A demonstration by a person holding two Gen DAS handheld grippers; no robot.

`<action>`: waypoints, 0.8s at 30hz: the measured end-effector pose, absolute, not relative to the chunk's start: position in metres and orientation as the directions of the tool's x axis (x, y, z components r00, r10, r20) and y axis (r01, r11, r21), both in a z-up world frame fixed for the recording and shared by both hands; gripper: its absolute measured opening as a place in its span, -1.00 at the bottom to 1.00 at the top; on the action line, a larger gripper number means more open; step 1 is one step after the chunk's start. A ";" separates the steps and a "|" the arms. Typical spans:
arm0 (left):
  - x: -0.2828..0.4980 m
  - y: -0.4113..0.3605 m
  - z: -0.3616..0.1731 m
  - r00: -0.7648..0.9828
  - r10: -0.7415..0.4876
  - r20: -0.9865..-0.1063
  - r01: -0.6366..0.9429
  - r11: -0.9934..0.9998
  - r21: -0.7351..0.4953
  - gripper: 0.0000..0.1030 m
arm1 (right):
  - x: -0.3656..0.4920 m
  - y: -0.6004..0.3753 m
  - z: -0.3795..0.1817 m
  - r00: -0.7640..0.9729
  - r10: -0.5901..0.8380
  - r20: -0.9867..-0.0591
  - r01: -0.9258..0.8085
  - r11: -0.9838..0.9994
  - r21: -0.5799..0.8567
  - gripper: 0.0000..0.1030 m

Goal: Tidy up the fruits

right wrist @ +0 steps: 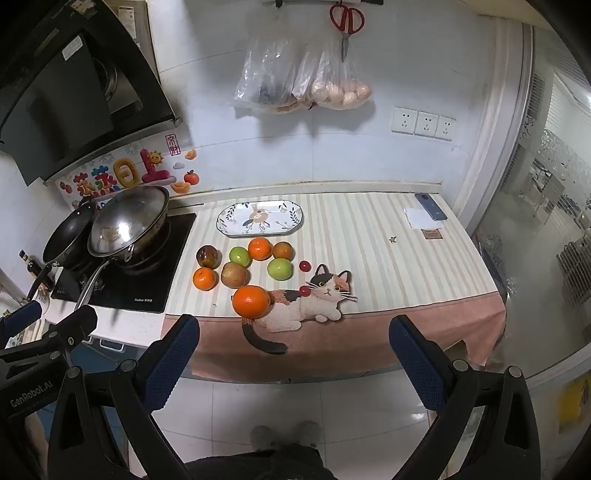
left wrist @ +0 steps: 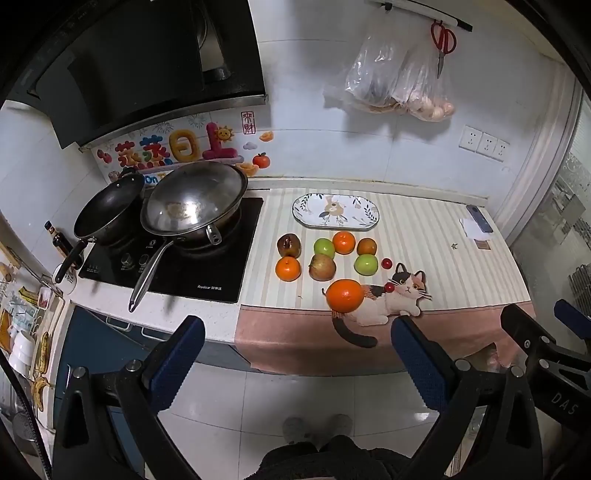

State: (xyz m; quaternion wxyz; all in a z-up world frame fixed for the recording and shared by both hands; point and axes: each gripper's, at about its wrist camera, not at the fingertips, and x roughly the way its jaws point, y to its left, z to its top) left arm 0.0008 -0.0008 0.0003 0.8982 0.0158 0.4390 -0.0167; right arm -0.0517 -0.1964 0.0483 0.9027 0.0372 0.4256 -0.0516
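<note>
Several fruits lie on a striped mat with a cat picture [left wrist: 402, 291]: a big orange [left wrist: 345, 295] [right wrist: 252, 301] nearest me, smaller oranges [left wrist: 287, 268], green apples [left wrist: 365, 264], a reddish apple [left wrist: 322, 267], a dark red fruit [left wrist: 289, 245] and two small red cherries [left wrist: 386, 263]. An empty oval plate with a flower pattern [left wrist: 335, 212] [right wrist: 259, 218] lies behind them. My left gripper [left wrist: 295, 354] and my right gripper [right wrist: 293, 350] are both open and empty, held back from the counter's front edge over the floor.
A black hob [left wrist: 173, 258] with a steel wok [left wrist: 195, 203] and a black pan [left wrist: 109, 205] is left of the mat. A phone and papers [right wrist: 430, 212] lie at the far right. Bags [right wrist: 303, 77] and scissors [right wrist: 346, 22] hang on the wall.
</note>
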 end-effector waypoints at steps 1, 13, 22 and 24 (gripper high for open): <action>0.001 -0.004 -0.001 0.613 -0.015 -0.790 0.043 0.999 0.014 1.00 | -0.051 -0.194 0.048 0.631 -0.065 -0.773 0.125 0.992 0.019 1.00; 0.003 0.003 0.003 0.615 -0.018 -0.788 0.040 0.999 0.008 1.00 | -0.050 -0.186 0.051 0.636 -0.059 -0.770 0.112 0.994 0.016 1.00; 0.002 0.009 0.005 0.618 -0.021 -0.786 0.038 0.999 0.003 1.00 | -0.050 -0.184 0.053 0.636 -0.060 -0.769 0.113 0.993 0.016 1.00; 0.002 0.009 0.005 0.618 -0.021 -0.786 0.038 0.999 0.003 1.00 | -0.049 -0.184 0.054 0.636 -0.059 -0.770 0.114 0.993 0.018 1.00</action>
